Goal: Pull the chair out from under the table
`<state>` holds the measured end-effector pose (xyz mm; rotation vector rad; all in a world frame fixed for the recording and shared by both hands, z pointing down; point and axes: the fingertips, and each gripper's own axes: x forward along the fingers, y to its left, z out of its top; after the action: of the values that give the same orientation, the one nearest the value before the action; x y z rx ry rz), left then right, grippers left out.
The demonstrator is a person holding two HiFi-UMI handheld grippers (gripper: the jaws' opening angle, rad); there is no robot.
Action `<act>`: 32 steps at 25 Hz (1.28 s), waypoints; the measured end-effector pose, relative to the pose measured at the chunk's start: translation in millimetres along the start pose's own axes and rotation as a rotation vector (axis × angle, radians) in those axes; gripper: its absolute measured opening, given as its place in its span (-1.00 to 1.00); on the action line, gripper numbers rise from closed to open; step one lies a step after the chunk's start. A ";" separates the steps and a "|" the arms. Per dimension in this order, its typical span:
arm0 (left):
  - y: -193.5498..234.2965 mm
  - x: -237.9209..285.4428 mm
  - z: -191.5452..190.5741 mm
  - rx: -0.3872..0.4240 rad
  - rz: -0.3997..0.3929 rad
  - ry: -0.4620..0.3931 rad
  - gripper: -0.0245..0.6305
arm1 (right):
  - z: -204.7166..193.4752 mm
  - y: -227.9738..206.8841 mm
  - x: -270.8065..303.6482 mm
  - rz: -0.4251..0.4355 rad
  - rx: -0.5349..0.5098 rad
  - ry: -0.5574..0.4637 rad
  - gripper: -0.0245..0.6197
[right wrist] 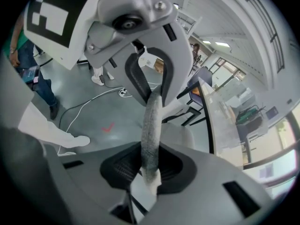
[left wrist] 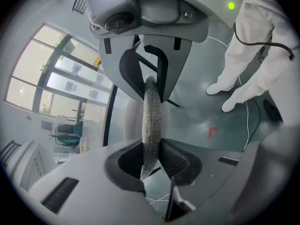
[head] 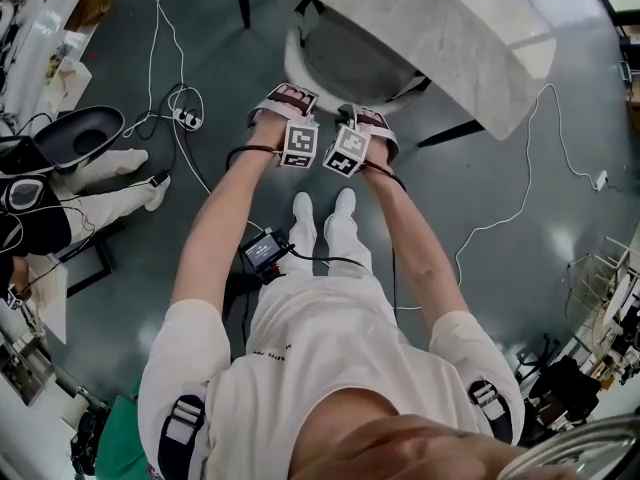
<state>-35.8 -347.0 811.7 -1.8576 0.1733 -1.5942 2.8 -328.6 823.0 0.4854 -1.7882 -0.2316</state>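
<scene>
Left fingers [left wrist: 176,161]: the left gripper [head: 284,98] is clamped on the grey fabric edge of the chair back [left wrist: 152,116], which runs between the ribbed pads.
Right fingers [right wrist: 119,170]: the right gripper [head: 366,120] grips the same edge [right wrist: 152,121], just beside the left.
Chair [head: 350,63]: seat partly under the white bench [head: 450,28], back towards the person.
Floor [head: 480,198]: grey, with white cables lying loose.

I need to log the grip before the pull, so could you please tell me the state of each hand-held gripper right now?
Left hand-held gripper: closed on the chair's backrest.
Right hand-held gripper: closed on the same backrest.
</scene>
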 end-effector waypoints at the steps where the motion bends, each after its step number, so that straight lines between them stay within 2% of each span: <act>1: -4.0 -2.0 0.7 -0.002 -0.002 0.000 -0.67 | 0.9 4.4 -1.9 0.005 -0.001 -0.001 -0.66; 9: -29.8 -17.7 -0.9 -0.016 -0.015 0.008 -0.67 | 10.8 33.2 -10.9 0.042 0.008 0.002 -0.66; 18: -64.2 -38.6 6.1 0.005 -0.040 0.009 -0.67 | 16.2 71.6 -24.5 0.063 0.005 -0.001 -0.66; 32: -118.5 -78.5 16.4 -0.003 -0.076 0.022 -0.68 | 27.9 134.3 -50.7 0.110 -0.034 -0.009 -0.66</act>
<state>-77.5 -210.1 813.0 -1.8701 0.1164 -1.6665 -40.7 -189.1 825.1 0.3609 -1.8107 -0.1875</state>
